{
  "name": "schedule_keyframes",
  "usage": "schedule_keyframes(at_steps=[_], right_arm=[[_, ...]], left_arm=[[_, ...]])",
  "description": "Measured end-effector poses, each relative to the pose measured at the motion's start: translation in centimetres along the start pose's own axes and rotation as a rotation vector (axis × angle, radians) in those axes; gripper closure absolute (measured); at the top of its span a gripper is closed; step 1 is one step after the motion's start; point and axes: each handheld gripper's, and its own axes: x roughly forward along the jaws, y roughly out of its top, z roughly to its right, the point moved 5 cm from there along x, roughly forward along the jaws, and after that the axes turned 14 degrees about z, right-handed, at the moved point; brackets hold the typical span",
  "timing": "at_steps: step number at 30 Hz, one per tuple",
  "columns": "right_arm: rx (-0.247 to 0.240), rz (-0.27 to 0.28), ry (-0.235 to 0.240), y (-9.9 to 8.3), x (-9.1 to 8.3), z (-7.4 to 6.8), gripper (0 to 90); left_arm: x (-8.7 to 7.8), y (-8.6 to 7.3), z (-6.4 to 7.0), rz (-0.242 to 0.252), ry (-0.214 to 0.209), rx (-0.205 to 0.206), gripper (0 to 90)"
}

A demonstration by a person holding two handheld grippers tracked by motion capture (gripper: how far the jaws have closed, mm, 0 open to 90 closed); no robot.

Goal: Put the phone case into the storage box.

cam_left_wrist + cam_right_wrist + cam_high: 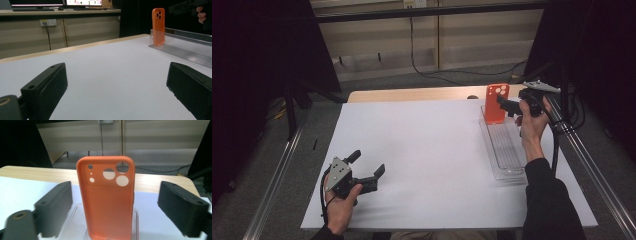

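The orange phone case (pixel 495 103) stood upright at the far end of a clear plastic tray (pixel 507 150), which lay along the right side of the white table (pixel 427 155). The right gripper (pixel 508 106) was held just beside the case, its jaws spread wide to either side of it and touching nothing; in the right gripper view the case (pixel 108 200) rose between them with a gap on both sides. The left gripper (pixel 374 177) rested low at the near left of the table, well apart from the tray, its jaws likewise parted and empty.
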Motion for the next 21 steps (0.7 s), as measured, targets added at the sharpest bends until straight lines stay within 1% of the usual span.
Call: schedule_keyframes(at_steps=[1, 2, 3, 5, 7, 8, 10, 11, 12, 13, 16, 21], right_arm=[[-0.014, 0.020, 0.003, 0.0, -0.2, -0.1, 11.8], [-0.020, 0.034, -0.001, 0.0, -0.3, -0.1, 11.8], [-0.020, 0.034, -0.004, 0.0, -0.5, -0.2, 11.1], [-0.015, 0.044, 0.010, 0.1, -0.7, -0.3, 9.8], [-0.034, 0.049, 0.007, 0.1, -1.0, -0.6, 9.1], [-0.037, 0.041, 0.012, 0.1, -1.1, -0.7, 8.1], [-0.040, 0.033, 0.030, 0.1, -1.4, -1.2, 5.7], [-0.050, 0.049, 0.041, 0.3, -1.6, -1.5, 5.0], [-0.058, 0.055, 0.046, 0.4, -1.8, -1.6, 5.0], [-0.064, 0.054, 0.048, 0.4, -2.0, -1.8, 4.9], [-0.062, 0.076, 0.050, 0.2, -2.3, -2.0, 5.0], [-0.048, 0.081, 0.048, -0.5, -2.6, -2.0, 6.2]], left_arm=[[0.0, 0.0, 0.0, 0.004, 0.004, -0.009, 3.3], [-0.1, 0.1, -0.1, 0.006, 0.003, -0.001, 3.3], [-0.1, 0.1, -0.1, 0.008, 0.002, -0.001, 3.3], [-0.1, 0.2, -0.1, 0.012, -0.001, -0.001, 3.3], [-0.2, 0.4, 0.0, 0.021, 0.004, 0.000, 3.3], [-0.3, 0.4, -0.1, 0.021, 0.006, 0.007, 3.3], [-0.4, 0.5, -0.1, 0.023, 0.011, 0.003, 3.3], [-0.5, 0.5, -0.1, 0.027, 0.012, 0.002, 3.3], [-0.5, 0.5, -0.1, 0.030, 0.016, -0.005, 3.3], [-0.6, 0.6, -0.1, 0.031, 0.017, -0.001, 3.3], [-0.6, 0.6, -0.2, 0.032, 0.016, -0.002, 3.3], [-0.6, 0.6, -0.1, 0.032, 0.016, -0.005, 3.3]])
